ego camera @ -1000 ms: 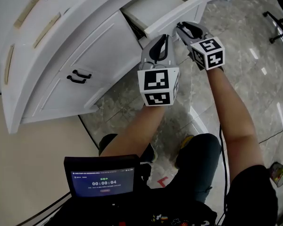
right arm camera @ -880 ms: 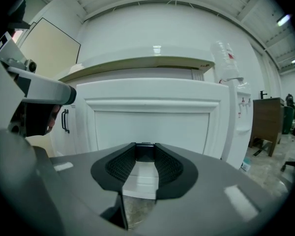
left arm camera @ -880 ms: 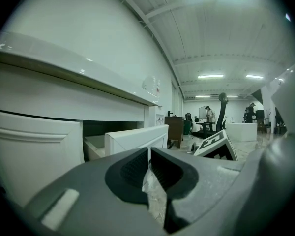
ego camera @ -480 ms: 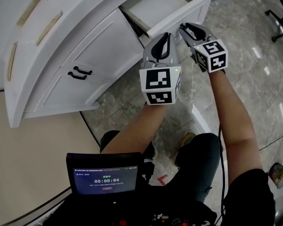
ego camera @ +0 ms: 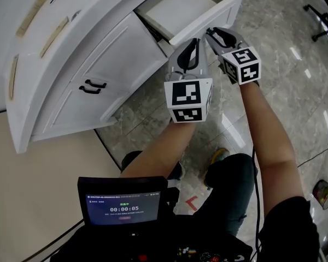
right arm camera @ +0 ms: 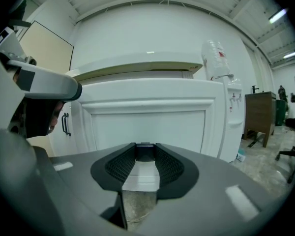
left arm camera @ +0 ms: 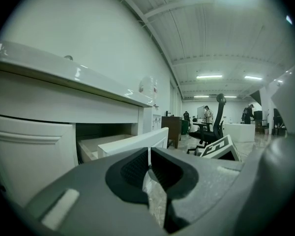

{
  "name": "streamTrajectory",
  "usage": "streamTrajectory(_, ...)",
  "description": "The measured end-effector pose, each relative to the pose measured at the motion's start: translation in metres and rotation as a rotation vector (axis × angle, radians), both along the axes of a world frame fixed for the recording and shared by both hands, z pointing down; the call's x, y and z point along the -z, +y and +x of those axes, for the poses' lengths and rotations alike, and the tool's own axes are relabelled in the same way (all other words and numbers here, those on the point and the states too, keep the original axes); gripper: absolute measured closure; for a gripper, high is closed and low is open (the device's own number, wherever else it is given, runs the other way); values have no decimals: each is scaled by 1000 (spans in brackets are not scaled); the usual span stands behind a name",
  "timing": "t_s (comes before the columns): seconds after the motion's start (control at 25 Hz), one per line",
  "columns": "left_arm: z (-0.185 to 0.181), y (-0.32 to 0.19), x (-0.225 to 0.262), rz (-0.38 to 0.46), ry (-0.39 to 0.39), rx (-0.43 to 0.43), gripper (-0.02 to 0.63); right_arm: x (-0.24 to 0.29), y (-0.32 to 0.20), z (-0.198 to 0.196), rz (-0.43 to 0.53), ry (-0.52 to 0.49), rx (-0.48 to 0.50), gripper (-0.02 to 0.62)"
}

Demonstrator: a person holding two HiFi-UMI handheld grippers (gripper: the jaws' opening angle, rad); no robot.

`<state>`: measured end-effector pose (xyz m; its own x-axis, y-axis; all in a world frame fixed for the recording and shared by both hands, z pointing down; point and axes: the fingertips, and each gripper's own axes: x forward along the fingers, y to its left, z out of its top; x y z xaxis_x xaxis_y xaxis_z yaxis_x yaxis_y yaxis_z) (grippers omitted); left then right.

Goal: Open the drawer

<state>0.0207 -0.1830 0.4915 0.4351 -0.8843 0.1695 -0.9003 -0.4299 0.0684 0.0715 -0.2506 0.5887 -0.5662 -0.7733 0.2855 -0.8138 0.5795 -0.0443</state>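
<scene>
Both jaws of the right gripper (ego camera: 211, 31) clamp the dark handle (right arm camera: 145, 153) of the pulled-out white drawer (ego camera: 181, 5); the left gripper (ego camera: 193, 41) hangs beside it, pinched together and empty.

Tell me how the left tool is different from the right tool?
The left tool has its jaws together on nothing; the right tool grips the drawer by its dark handle. The left tool sits farther back from the drawer than the right tool. Both carry a marker cube.

— What is the floor like?
— The floor (ego camera: 295, 53) is glossy grey marble tile.
— What stands on it?
— A white cabinet (ego camera: 71, 64), an office chair (ego camera: 322, 15) at upper right and a small colourful round thing (ego camera: 323, 194) at lower right. There is also a red mark (ego camera: 191, 203).
</scene>
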Motion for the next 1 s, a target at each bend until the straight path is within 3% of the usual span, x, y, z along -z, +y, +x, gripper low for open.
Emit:
streamTrajectory(0.08, 0, 2, 5, -5, -12, -8, 580, 8, 6, 5, -6, -6, -20, 439)
streamTrajectory(0.32, -1, -12, 34, 12, -49, -20, 595, 58, 16, 19, 36, -22, -75, 505)
streamTrajectory(0.48, -11, -26, 69, 30, -65, -3, 597, 108, 20, 20, 79, -51, -90, 516)
streamTrajectory(0.68, -19, -31, 130, 22, -64, 21, 597, 186, 28, 13, 118, -62, -79, 526)
streamTrajectory(1.0, -29, -14, 258, 40, -44, 74, 597, 335, 58, 15, 204, 5, -97, 572)
